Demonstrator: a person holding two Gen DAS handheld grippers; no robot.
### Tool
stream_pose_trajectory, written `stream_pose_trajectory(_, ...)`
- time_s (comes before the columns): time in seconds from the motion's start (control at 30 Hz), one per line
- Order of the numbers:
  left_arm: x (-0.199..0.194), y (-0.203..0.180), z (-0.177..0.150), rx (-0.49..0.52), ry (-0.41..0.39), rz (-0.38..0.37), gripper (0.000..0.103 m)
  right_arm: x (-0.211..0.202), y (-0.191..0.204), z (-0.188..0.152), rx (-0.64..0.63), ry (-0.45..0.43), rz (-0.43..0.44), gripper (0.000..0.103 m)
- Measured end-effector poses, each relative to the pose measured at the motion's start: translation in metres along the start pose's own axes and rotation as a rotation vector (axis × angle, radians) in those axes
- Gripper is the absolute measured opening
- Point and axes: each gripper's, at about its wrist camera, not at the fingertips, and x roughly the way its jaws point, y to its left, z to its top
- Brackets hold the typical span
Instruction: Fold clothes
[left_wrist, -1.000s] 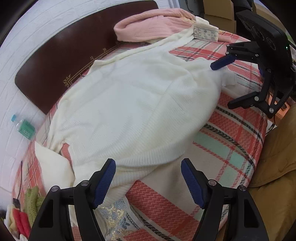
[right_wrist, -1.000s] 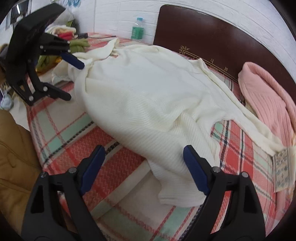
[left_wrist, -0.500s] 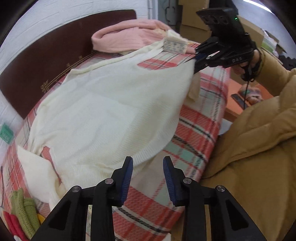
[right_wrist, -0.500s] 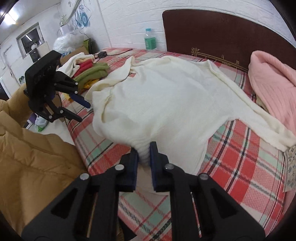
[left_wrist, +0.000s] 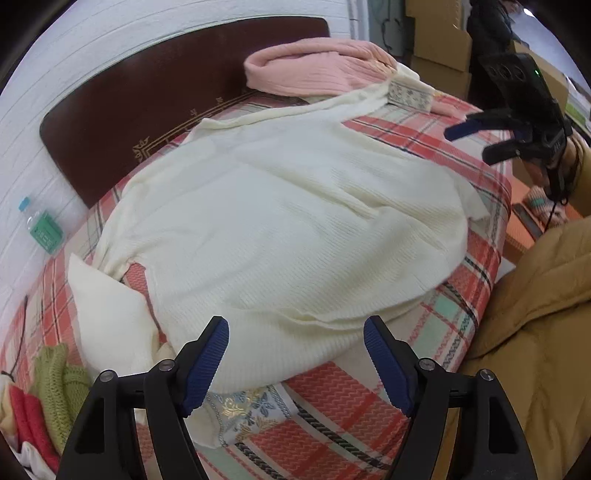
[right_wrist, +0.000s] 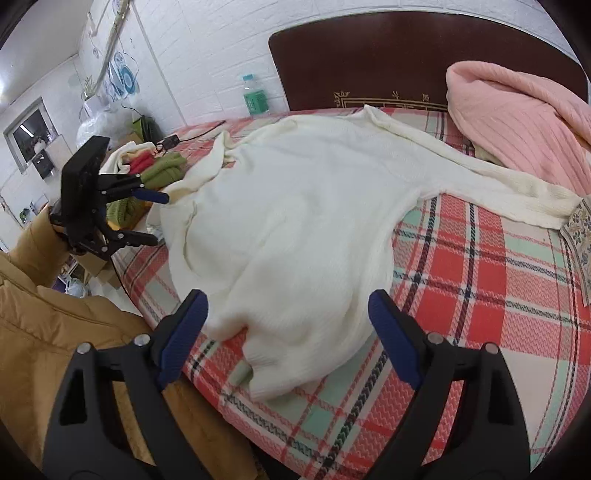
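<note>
1. The left gripper (left_wrist: 295, 328) stands wide apart and holds nothing; its blue pads (left_wrist: 207, 360) hang over the near hem of the sweater (left_wrist: 288, 221), not touching it.
2. The right gripper (right_wrist: 288, 308) is likewise spread wide and empty, its pads (right_wrist: 393, 332) to either side of the sweater's near corner, just above the cloth.
3. The sweater is cream knit and lies spread flat across the middle of the bedspread (right_wrist: 480, 288); one sleeve (right_wrist: 461, 166) runs out straight from the sweater toward the pink garment (right_wrist: 517, 122), ending in a patterned cuff (right_wrist: 580, 218).
4. The sweater's other sleeve (left_wrist: 110, 314) is bunched on its far side, toward the folded pile (right_wrist: 159, 170) of green and red knits.
5. The headboard (left_wrist: 147, 110) stands behind the sweater's collar end; the pink garment is heaped against it.
6. A bottle (right_wrist: 255, 96) stands beyond the sweater, beside the headboard, against the white brick wall (right_wrist: 207, 44).
7. A tan coat sleeve (right_wrist: 44, 325) fills the edge of the bed nearest the sweater's hem.
</note>
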Motion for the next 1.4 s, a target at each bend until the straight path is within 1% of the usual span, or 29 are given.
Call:
stream_pose_trajectory(0.13, 0.011, 0.019, -0.007, -0.065, 0.025, 0.025, 0.078, 0.002, 0.006, 0.005, 0.018, -0.057, 0.025, 0.090)
stream_pose_trajectory(0.23, 0.014, 0.023, -0.017, -0.102, 0.046, 0.006, 0.078, 0.029, 0.031, 0.019, -0.042, -0.048, 0.141, 0.088)
stream_pose_trajectory(0.3, 0.015, 0.023, -0.025, -0.123, 0.058, -0.011, 0.078, 0.053, 0.047, 0.028, -0.084, -0.024, 0.215, 0.086)
stream_pose_trajectory(0.37, 0.010, 0.019, -0.031, -0.134, 0.053, -0.036, 0.078, 0.082, 0.060, 0.037, -0.110, 0.018, 0.277, 0.082)
stream_pose_trajectory(0.43, 0.003, 0.015, -0.037, -0.139, 0.051, -0.035, 0.078, 0.110, 0.066, 0.045, -0.113, 0.064, 0.332, 0.075)
stream_pose_trajectory(0.53, -0.007, 0.011, -0.046, -0.151, 0.042, -0.035, 0.078, 0.149, 0.065, 0.053, -0.079, 0.137, 0.353, 0.073)
stream_pose_trajectory(0.57, -0.009, 0.011, -0.048, -0.156, 0.040, -0.032, 0.078, 0.160, 0.065, 0.054, -0.068, 0.160, 0.363, 0.070)
stream_pose_trajectory(0.6, -0.011, 0.012, -0.051, -0.161, 0.039, -0.029, 0.078, 0.168, 0.066, 0.055, -0.061, 0.180, 0.386, 0.061)
stream_pose_trajectory(0.63, -0.012, 0.012, -0.053, -0.167, 0.041, -0.024, 0.078, 0.172, 0.068, 0.055, -0.062, 0.195, 0.415, 0.060)
stream_pose_trajectory(0.73, -0.018, 0.016, -0.058, -0.187, 0.035, -0.008, 0.078, 0.169, 0.085, 0.053, -0.112, 0.215, 0.532, 0.060)
stream_pose_trajectory(0.8, -0.025, 0.021, -0.059, -0.208, 0.011, -0.001, 0.078, 0.163, 0.096, 0.049, -0.138, 0.232, 0.581, 0.060)
stream_pose_trajectory(0.93, -0.027, 0.030, -0.050, -0.232, -0.022, 0.024, 0.078, 0.153, 0.103, 0.040, -0.151, 0.243, 0.602, 0.060)
stream_pose_trajectory(1.03, -0.020, 0.029, -0.037, -0.222, -0.038, 0.017, 0.078, 0.144, 0.092, 0.040, -0.105, 0.203, 0.565, 0.060)
stream_pose_trajectory(1.13, -0.009, 0.025, -0.023, -0.210, -0.044, -0.003, 0.078, 0.135, 0.073, 0.040, -0.023, 0.149, 0.543, 0.060)
stream_pose_trajectory(1.2, 0.003, 0.018, -0.016, -0.190, -0.027, -0.013, 0.078, 0.127, 0.059, 0.038, 0.032, 0.119, 0.510, 0.060)
stream_pose_trajectory(1.27, 0.017, 0.011, -0.016, -0.158, 0.019, -0.002, 0.078, 0.117, 0.046, 0.035, 0.077, 0.085, 0.476, 0.061)
stream_pose_trajectory(1.33, 0.028, 0.006, -0.023, -0.140, 0.076, -0.003, 0.078, 0.100, 0.033, 0.032, 0.111, 0.042, 0.443, 0.062)
stream_pose_trajectory(1.4, 0.026, 0.002, -0.034, -0.130, 0.100, -0.013, 0.078, 0.082, 0.017, 0.027, 0.147, -0.003, 0.389, 0.064)
